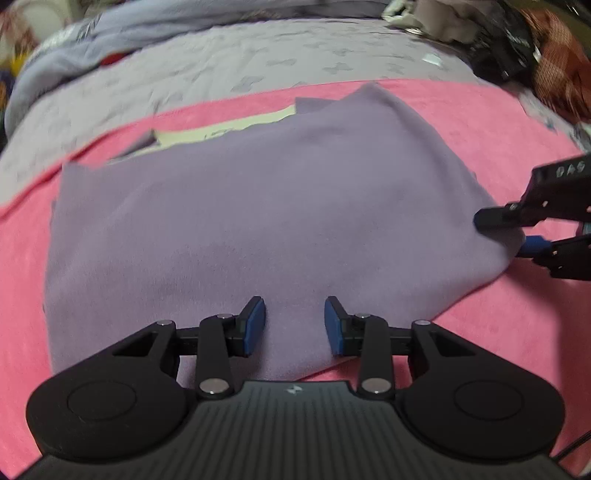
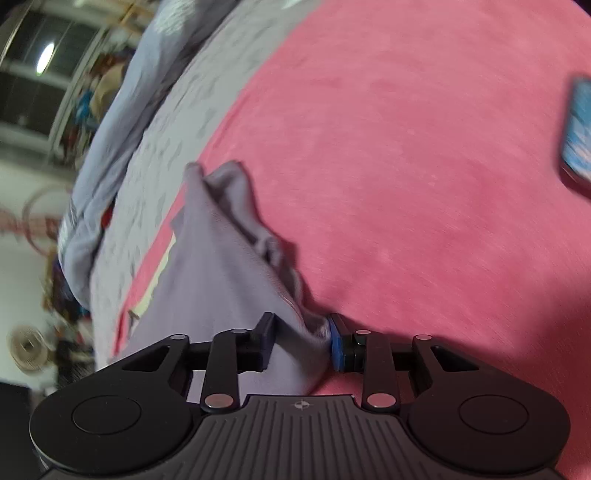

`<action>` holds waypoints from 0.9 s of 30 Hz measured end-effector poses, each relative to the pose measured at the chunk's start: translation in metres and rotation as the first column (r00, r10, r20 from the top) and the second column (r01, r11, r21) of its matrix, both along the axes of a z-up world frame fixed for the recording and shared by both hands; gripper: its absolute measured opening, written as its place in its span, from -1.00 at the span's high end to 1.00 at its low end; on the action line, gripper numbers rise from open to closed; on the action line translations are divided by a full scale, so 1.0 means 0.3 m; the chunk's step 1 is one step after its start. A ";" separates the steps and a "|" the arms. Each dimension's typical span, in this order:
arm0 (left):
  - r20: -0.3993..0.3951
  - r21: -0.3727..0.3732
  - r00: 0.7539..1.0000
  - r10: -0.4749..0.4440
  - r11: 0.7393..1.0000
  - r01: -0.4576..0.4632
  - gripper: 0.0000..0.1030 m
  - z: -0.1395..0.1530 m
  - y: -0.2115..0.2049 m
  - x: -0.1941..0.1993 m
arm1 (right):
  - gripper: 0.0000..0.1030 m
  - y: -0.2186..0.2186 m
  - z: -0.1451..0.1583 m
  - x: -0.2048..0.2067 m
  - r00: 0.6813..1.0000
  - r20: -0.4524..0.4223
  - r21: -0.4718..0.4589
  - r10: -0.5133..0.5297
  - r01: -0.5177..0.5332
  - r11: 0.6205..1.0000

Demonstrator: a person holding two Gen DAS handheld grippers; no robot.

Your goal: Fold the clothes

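A lilac-purple garment point(image 1: 240, 221) lies spread on a pink blanket point(image 1: 480, 122). My left gripper point(image 1: 294, 314) hovers open over the garment's near edge, with cloth below it and nothing between its blue pads. My right gripper point(image 1: 506, 232) is at the garment's right edge. One finger lies on top of the cloth and the other pad peeks out under the edge. In the right wrist view the bunched edge of the garment point(image 2: 229, 288) runs between the right gripper's point(image 2: 301, 328) jaws. They stand partly apart; the right pad touches the cloth and nothing is squeezed.
A cream strip point(image 1: 229, 129) shows at the garment's far edge. Beyond the blanket lie a lilac patterned sheet point(image 1: 258, 66) and a grey-blue duvet point(image 1: 110, 40). Dark clothes point(image 1: 498, 33) are heaped at the back right. A blue phone-like object point(image 2: 578, 129) rests on the blanket.
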State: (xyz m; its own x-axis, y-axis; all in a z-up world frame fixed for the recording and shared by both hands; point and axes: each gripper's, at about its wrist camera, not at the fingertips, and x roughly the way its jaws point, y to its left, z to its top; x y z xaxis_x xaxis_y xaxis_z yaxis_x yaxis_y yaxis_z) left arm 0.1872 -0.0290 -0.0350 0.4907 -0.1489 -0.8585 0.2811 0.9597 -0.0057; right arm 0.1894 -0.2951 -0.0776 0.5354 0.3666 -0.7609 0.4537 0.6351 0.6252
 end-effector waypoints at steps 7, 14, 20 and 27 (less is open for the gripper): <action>-0.082 -0.109 0.991 0.110 0.987 -0.119 0.16 0.046 0.130 -0.016 | 0.75 0.046 0.149 0.020 0.993 0.045 -0.093 0.105 -0.100 0.991; -0.089 -0.103 0.923 0.374 0.918 -0.382 0.17 0.104 0.422 -0.162 | 0.81 0.287 0.376 0.068 0.903 0.142 -0.309 0.405 -0.349 0.885; -0.096 -0.067 0.803 0.589 0.801 -0.595 0.17 0.132 0.696 -0.327 | 0.81 0.736 0.412 0.084 0.690 0.170 -0.378 0.703 -0.613 0.694; -0.111 -0.048 0.742 0.661 0.743 -0.668 0.16 0.124 0.809 -0.451 | 0.82 1.034 0.182 0.051 0.589 -0.012 -0.420 0.808 -0.736 0.531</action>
